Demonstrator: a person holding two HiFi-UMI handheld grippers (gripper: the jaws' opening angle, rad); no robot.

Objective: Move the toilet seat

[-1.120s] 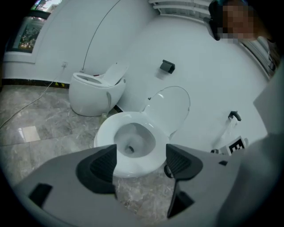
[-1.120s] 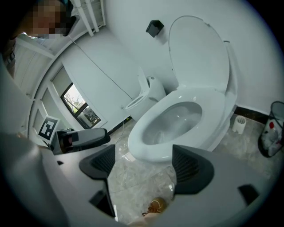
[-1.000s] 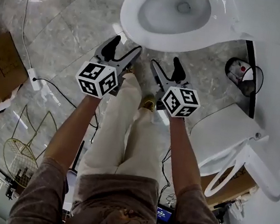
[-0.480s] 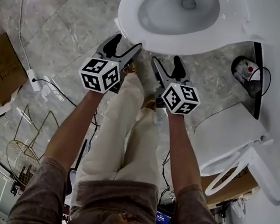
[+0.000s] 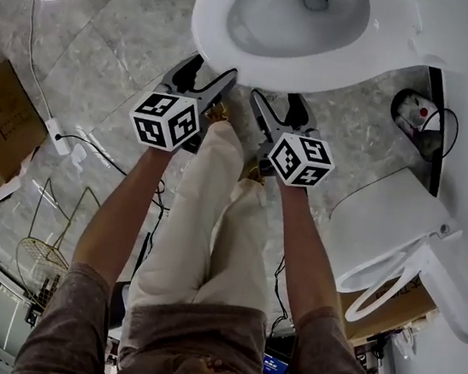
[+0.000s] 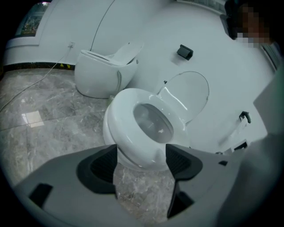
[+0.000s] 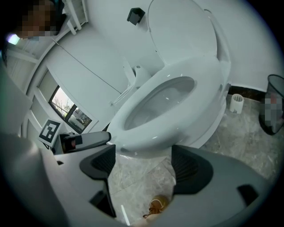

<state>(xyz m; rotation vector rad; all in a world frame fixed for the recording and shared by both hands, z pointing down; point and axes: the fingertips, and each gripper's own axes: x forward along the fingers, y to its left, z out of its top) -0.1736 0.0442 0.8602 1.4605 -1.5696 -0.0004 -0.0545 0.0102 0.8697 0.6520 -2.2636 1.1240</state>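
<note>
**Two open grippers before the toilet bowl (image 5: 284,12), the seat lying down on it**

In the head view the top edge is cutting off the back of the bowl, the person's legs (image 5: 203,221) are covering the floor (image 5: 107,43) in front of it, and the seam between seat and bowl is hard to make out. The left gripper (image 5: 210,70) is hovering just before the bowl's front, its jaws standing apart with only floor between them. The toilet seat (image 5: 210,25) is lying flat on the bowl's rim, its long axis running from the front end, near both grippers, back to the raised lid (image 6: 188,93). The right gripper (image 5: 275,101), also just before the bowl's front, is keeping its jaws apart and gripping nothing.
</note>
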